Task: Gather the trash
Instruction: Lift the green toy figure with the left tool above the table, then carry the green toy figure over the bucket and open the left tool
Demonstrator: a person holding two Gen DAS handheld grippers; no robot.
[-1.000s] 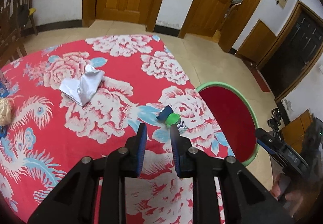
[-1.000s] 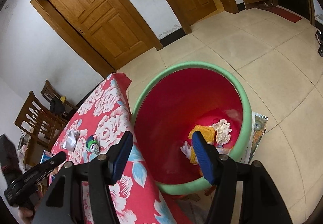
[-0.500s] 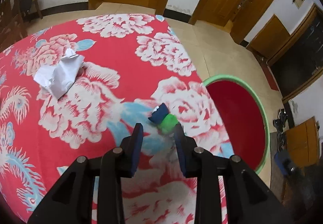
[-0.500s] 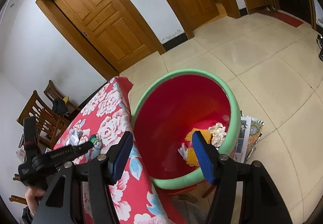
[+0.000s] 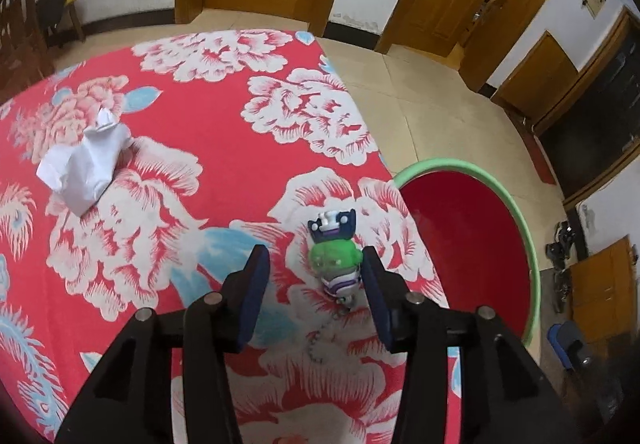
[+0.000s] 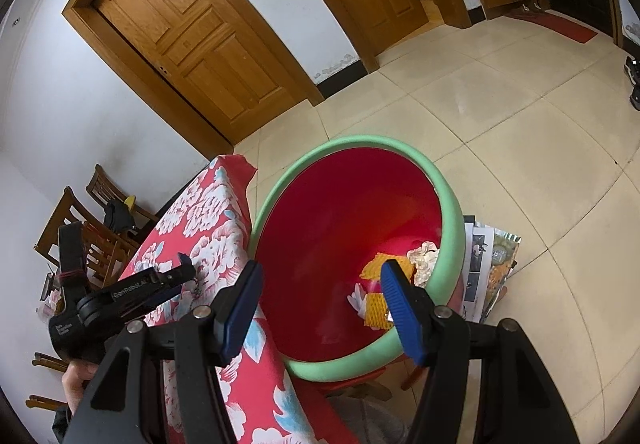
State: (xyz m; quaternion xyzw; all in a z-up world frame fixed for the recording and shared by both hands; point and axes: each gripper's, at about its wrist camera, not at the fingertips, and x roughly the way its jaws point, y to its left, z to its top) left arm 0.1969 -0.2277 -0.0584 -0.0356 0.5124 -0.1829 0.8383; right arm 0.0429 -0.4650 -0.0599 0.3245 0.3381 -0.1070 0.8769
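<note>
A small toy figure (image 5: 334,258) with a green head, blue cap and short chain lies on the red floral tablecloth (image 5: 224,116), near the table's right edge. My left gripper (image 5: 314,264) is open around it; the toy sits close to the right finger. A crumpled white paper (image 5: 86,164) lies at the far left. The red bin with a green rim (image 5: 472,168) stands beside the table; it also shows in the right wrist view (image 6: 450,200), with yellow and white trash (image 6: 390,272) inside. My right gripper (image 6: 320,284) is open and empty above the bin.
Wooden doors (image 6: 200,44) line the white walls. Wooden chairs (image 6: 100,220) stand behind the table. Printed papers (image 6: 488,264) lie on the tiled floor beside the bin. The left gripper's body (image 6: 120,296) reaches over the table.
My left gripper has moved forward and down to the toy and opened wider, so the toy now lies between its fingers. My right gripper has risen a little above the bin.
</note>
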